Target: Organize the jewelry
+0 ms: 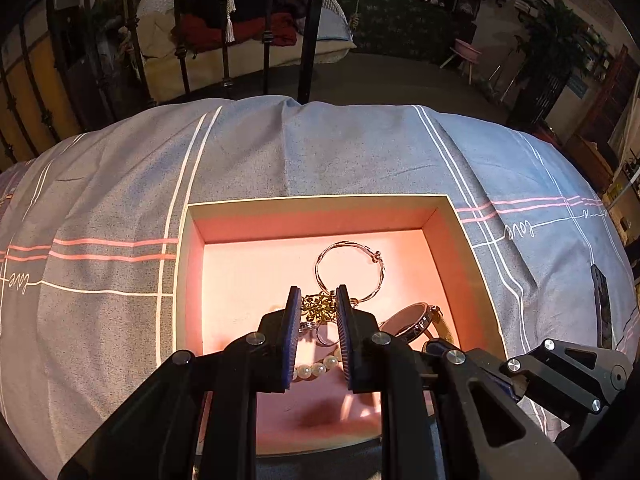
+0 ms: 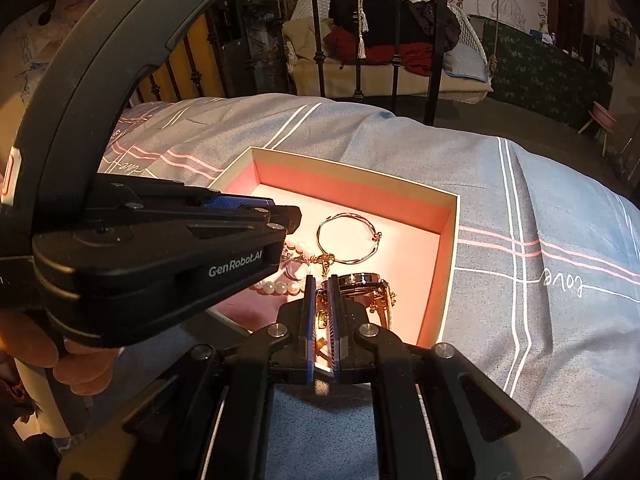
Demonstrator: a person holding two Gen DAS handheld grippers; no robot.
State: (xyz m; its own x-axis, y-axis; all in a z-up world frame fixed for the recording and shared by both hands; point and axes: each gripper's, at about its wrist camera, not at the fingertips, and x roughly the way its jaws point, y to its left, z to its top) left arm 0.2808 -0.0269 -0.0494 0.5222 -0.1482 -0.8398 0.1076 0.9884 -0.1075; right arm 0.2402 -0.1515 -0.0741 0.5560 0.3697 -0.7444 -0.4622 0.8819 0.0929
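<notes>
Where the grey-blue bedspread (image 1: 320,152) runs to the iron bed rail (image 1: 310,32), an open pink-lined box (image 2: 448,240) sits, its far half bare and its walls low all round. The jewelry crowds the near half: a thin gold bangle (image 1: 350,272) lies flat towards the middle, a gold filigree chain (image 1: 320,306) just nearer, a pearl strand (image 1: 316,368) by the near wall, a wristwatch (image 2: 362,282) toward the right wall. Left gripper (image 1: 318,300) hangs over the pile, jaws a narrow gap apart, nothing visibly pinched. Right gripper (image 2: 321,284) at the box's near edge, jaws pressed together; whether they pinch the gold piece glimpsed between them I cannot tell.
</notes>
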